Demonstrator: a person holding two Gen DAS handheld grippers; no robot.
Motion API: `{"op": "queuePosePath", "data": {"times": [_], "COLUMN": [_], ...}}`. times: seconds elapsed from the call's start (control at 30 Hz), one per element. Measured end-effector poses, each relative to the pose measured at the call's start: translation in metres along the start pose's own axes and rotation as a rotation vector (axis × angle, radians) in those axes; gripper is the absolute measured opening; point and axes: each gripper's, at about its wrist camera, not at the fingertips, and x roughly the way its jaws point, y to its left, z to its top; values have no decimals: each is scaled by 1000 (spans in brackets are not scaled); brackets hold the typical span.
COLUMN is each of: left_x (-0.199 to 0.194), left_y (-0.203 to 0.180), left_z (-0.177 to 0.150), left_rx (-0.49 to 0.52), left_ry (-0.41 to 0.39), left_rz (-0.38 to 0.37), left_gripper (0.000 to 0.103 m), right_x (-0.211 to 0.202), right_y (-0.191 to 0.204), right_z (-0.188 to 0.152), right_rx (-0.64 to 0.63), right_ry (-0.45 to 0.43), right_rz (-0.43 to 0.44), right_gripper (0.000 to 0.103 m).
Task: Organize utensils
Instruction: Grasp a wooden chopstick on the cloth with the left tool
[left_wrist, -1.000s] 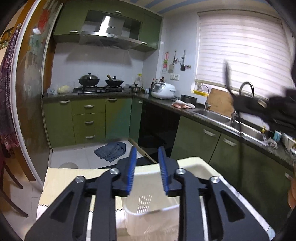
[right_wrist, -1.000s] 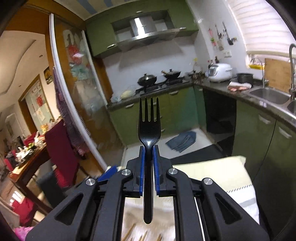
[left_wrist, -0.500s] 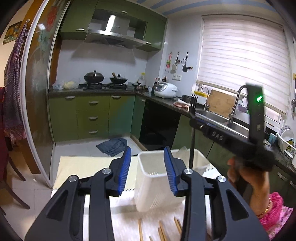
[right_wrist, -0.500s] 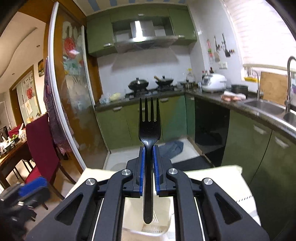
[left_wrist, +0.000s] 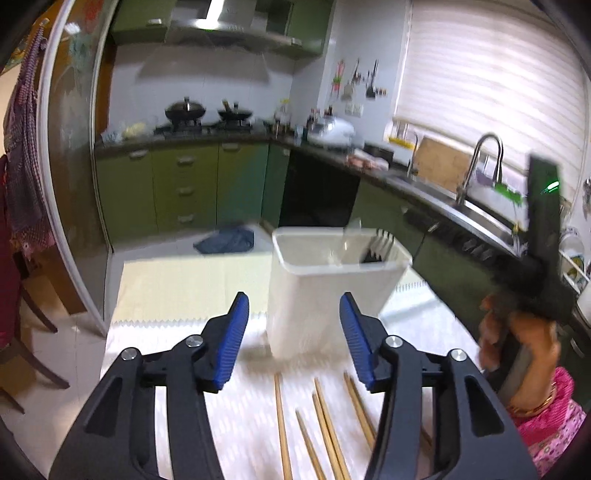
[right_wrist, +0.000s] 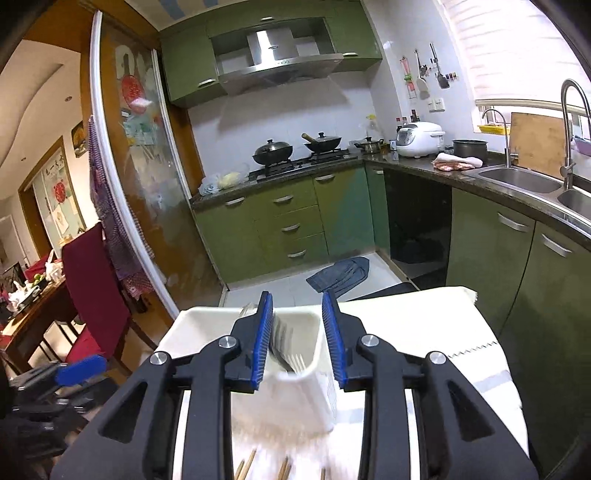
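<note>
A white plastic utensil holder (left_wrist: 332, 291) stands on the cloth-covered table (left_wrist: 177, 284). A black fork (left_wrist: 378, 245) stands inside it at the right, tines up; the right wrist view shows forks (right_wrist: 290, 349) in the holder (right_wrist: 295, 398). My left gripper (left_wrist: 293, 332) is open and empty, just in front of the holder. My right gripper (right_wrist: 297, 339) is open and empty above the holder's rim. Several wooden chopsticks (left_wrist: 321, 417) lie on the table below the left gripper and show at the bottom of the right wrist view (right_wrist: 245, 467).
Green kitchen cabinets (right_wrist: 288, 221) and a counter with a sink (right_wrist: 517, 179) lie beyond the table. A red chair (right_wrist: 92, 291) stands at the left. A blue rag (right_wrist: 343, 275) lies on the floor. The person's hand (left_wrist: 524, 354) holds the right gripper's body at the right.
My right gripper has opened and let go of the black fork, which now stands in the holder. My left gripper has opened wider and tilted down toward the chopsticks.
</note>
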Motion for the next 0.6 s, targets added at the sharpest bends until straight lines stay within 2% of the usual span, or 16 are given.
{"op": "queuePosePath", "data": {"times": [0.13, 0.27, 0.37, 0.4, 0.43, 0.6], "left_x": [6, 28, 51, 55, 60, 79], "left_y": [1, 0, 4, 4, 4, 1], "left_z": [-15, -41, -63, -67, -72, -78], "left_rx": [12, 43, -2, -2, 5, 21], "left_ry": [149, 362, 516, 535, 555, 600], "left_rz": [35, 26, 12, 11, 22, 44], "left_gripper": [59, 59, 56, 52, 43, 38], "right_x": [-40, -66, -78, -80, -83, -85], "right_y": [-3, -13, -25, -28, -30, -34], "right_z": [-13, -34, -48, -53, -58, -80], "right_rx": [-28, -58, -53, -57, -59, -67], "right_ry": [49, 137, 188, 205, 215, 281], "right_rz": [0, -24, -27, -34, -37, -31], "right_gripper": [30, 30, 30, 30, 30, 30]}}
